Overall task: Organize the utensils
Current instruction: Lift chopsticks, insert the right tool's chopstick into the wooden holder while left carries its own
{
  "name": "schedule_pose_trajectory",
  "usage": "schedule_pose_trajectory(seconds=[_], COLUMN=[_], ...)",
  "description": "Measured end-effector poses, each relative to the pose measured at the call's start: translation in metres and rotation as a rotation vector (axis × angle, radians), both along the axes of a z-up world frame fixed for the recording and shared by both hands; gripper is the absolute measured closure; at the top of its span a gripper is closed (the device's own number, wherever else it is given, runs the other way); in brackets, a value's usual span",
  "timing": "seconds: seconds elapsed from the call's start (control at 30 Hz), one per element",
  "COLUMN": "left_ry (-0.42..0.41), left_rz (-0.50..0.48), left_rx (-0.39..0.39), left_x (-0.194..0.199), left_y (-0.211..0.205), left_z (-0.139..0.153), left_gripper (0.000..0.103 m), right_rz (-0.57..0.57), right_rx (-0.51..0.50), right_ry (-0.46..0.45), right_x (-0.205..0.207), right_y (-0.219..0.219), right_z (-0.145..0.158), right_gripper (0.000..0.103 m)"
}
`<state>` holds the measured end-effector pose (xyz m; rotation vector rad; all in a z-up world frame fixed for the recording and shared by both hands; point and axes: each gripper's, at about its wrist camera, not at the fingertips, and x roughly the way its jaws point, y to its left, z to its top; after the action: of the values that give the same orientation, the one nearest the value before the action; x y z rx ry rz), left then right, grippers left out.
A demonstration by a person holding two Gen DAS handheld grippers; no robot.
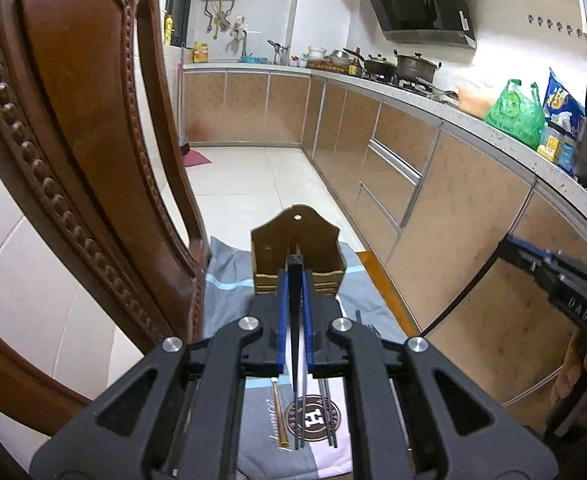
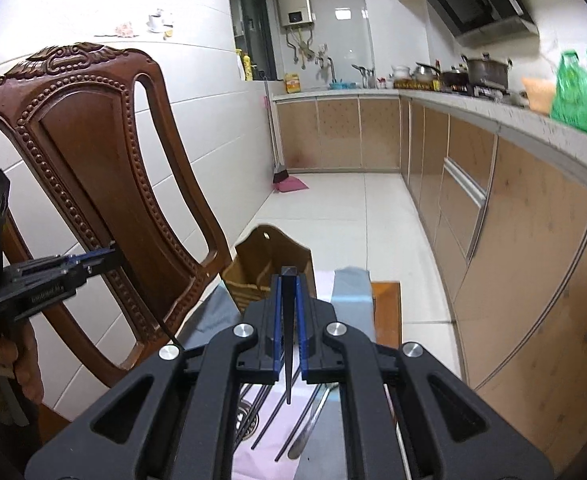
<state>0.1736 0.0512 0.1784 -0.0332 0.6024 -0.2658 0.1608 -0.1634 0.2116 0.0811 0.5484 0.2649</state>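
My left gripper [image 1: 295, 276] is shut on a black chopstick [image 1: 295, 344], which runs back between its blue pads with the thin end toward the camera. Just beyond its tips stands a brown wooden utensil holder [image 1: 297, 236]. My right gripper [image 2: 288, 280] is likewise shut on a black chopstick [image 2: 288, 368], with the holder [image 2: 267, 256] ahead and a little to the left. Each gripper shows in the other's view, the right gripper [image 1: 511, 242] and the left gripper [image 2: 109, 254]. Loose chopsticks [image 1: 298, 420] and a wooden chopstick [image 1: 279, 416] lie on the cloth below, along with cutlery [image 2: 313, 420].
A carved wooden chair back [image 1: 73, 120] rises close on the left. The holder and utensils rest on a grey and pink cushion cloth [image 1: 229, 280] over a wooden seat edge [image 2: 387, 308]. Kitchen cabinets [image 1: 473, 208] and a cluttered counter run along the right. White floor tiles lie beyond.
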Motion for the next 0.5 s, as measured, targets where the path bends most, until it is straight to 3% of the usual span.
schedule_pose_trajectory(seconds=[0.5], left_ry=[-0.036], left_rz=[0.031], left_rx=[-0.041], left_x=[-0.003], left_y=[0.034], left_z=[0.008], left_gripper=[0.096], right_rz=[-0.08], right_rx=[0.005], right_ry=[-0.094], right_x=[0.088], right_y=[0.042], right_z=[0.053], right_gripper=[0.096])
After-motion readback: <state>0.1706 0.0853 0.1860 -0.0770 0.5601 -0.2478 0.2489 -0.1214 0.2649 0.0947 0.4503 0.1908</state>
